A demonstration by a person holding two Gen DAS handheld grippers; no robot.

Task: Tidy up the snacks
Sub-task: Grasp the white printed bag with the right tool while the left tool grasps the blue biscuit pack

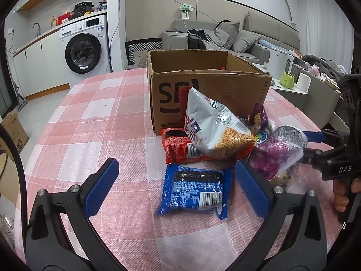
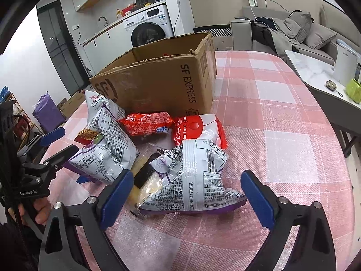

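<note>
An open cardboard box (image 1: 237, 90) (image 2: 158, 85) stands on the table, with a heap of snack packs in front of it. A blue packet (image 1: 194, 192) lies flat between the spread fingers of my left gripper (image 1: 177, 187), which is open and not touching it. A white bag of stick snacks (image 1: 216, 126) (image 2: 106, 135) leans on a red packet (image 1: 180, 149) (image 2: 146, 124). My right gripper (image 2: 187, 197) is open and straddles a silver and purple bag (image 2: 194, 180) (image 1: 277, 153); its pads do not visibly press on it. A red and white pack (image 2: 198, 128) lies behind that bag.
A pink plaid cloth (image 1: 90, 124) (image 2: 282, 113) covers the table. A yellow and black packet (image 2: 144, 176) pokes out beside the silver bag. A low side table to the right holds a white kettle (image 1: 279, 63) and a green cup (image 2: 354, 90). A washing machine (image 1: 83, 45) stands behind.
</note>
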